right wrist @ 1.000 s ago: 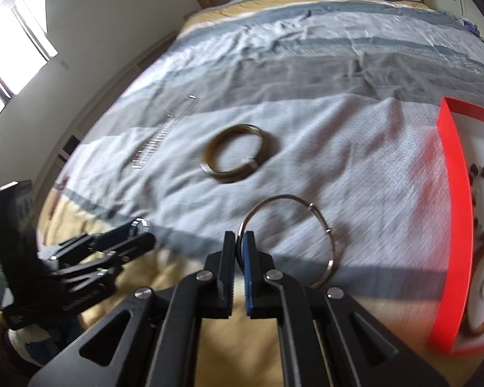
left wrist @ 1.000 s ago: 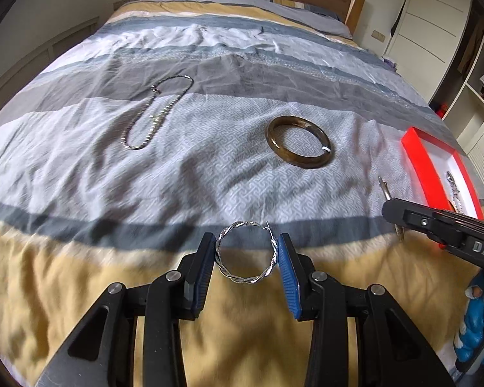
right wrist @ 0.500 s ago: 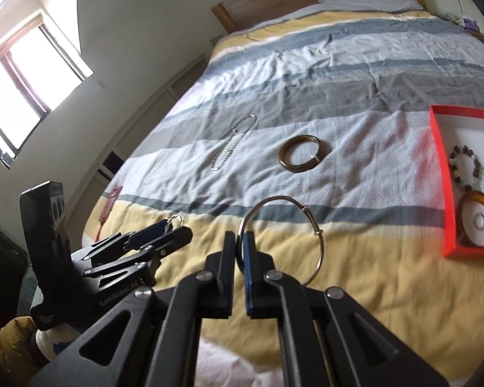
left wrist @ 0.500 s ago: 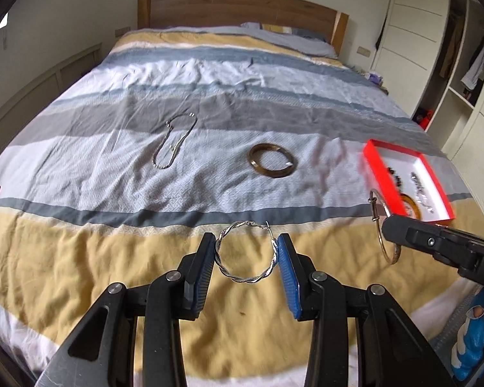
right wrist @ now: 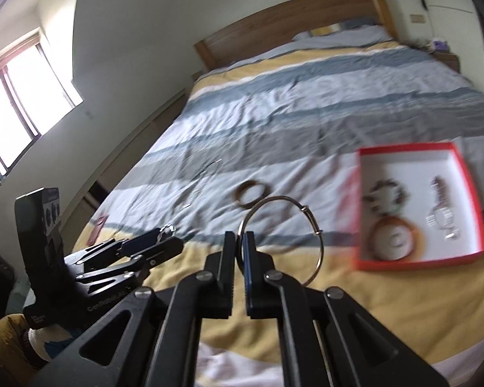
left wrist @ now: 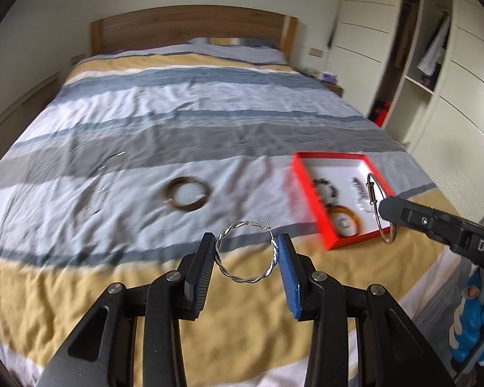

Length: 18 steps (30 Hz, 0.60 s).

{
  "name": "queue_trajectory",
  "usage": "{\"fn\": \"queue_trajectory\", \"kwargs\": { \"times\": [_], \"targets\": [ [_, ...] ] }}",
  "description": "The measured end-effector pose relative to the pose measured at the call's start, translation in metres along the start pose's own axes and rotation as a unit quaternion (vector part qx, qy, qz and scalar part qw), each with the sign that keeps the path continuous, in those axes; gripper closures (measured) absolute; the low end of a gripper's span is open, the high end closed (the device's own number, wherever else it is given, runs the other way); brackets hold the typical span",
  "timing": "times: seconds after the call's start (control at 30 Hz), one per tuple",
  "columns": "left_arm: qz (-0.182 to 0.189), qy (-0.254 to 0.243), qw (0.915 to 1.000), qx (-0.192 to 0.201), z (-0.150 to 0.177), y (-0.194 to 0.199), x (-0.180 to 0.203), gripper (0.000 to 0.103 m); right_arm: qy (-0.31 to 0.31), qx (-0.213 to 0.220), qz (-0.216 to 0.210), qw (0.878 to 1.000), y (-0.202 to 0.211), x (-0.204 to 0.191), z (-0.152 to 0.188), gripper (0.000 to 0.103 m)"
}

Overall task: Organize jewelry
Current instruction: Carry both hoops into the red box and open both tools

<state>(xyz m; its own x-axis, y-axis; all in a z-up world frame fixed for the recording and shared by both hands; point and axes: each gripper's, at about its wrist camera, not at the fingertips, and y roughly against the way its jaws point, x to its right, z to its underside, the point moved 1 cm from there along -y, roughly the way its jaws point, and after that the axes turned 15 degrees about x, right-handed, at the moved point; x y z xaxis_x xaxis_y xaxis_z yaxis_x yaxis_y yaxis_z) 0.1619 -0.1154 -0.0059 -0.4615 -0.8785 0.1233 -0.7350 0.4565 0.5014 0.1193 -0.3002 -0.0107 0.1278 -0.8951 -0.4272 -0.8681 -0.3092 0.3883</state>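
Twisted silver hoop [left wrist: 247, 253] is sitting clamped between the pads of my left hand-held gripper [left wrist: 247, 258], its two sides pressed by the black pad and the blue one, and I am holding it in the air above the yellow band of the bed [left wrist: 190, 119]. My right hand-held gripper [right wrist: 241, 251] is pinching the rim of a thin wire bangle [right wrist: 285, 235] with its pads squeezed tight together (most of the ring is standing free to the right of them). Off to the right on the bedspread, the red box [right wrist: 468, 174] is lying open with a beaded bracelet [right wrist: 385, 195], an amber bangle [right wrist: 393, 242] and some silver pieces [right wrist: 442, 217] inside. A brown bangle [left wrist: 188, 195] and a chain [left wrist: 101, 190] are lying on the bedspread left of the box, well apart from each other, though both are blurred.
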Motion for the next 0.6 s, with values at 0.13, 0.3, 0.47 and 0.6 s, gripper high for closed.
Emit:
{"fn": "queue_trajectory", "kwargs": {
  "times": [0.13, 0.3, 0.47, 0.6],
  "targets": [
    [0.038, -0.013, 0.9992, -0.007, -0.013, -0.039, 0.038, 0.064, 0.002, 0.01, 0.037, 0.999, 0.007, 0.045, -0.02, 0.099],
    [0.078, -0.036, 0.9961, -0.022, -0.022, -0.099, 0.087, 0.064, 0.002, 0.005, 0.086, 0.996, -0.003, 0.116, -0.039, 0.099],
    [0.095, -0.05, 0.9933, -0.041, -0.023, -0.164, 0.121, 0.064, -0.004, -0.014, 0.112, 0.994, -0.031, 0.176, -0.046, 0.099],
    [0.089, -0.055, 0.993, -0.055, -0.023, -0.214, 0.132, 0.064, -0.003, -0.033, 0.121, 0.992, -0.062, 0.21, -0.047, 0.099]
  ]
}}
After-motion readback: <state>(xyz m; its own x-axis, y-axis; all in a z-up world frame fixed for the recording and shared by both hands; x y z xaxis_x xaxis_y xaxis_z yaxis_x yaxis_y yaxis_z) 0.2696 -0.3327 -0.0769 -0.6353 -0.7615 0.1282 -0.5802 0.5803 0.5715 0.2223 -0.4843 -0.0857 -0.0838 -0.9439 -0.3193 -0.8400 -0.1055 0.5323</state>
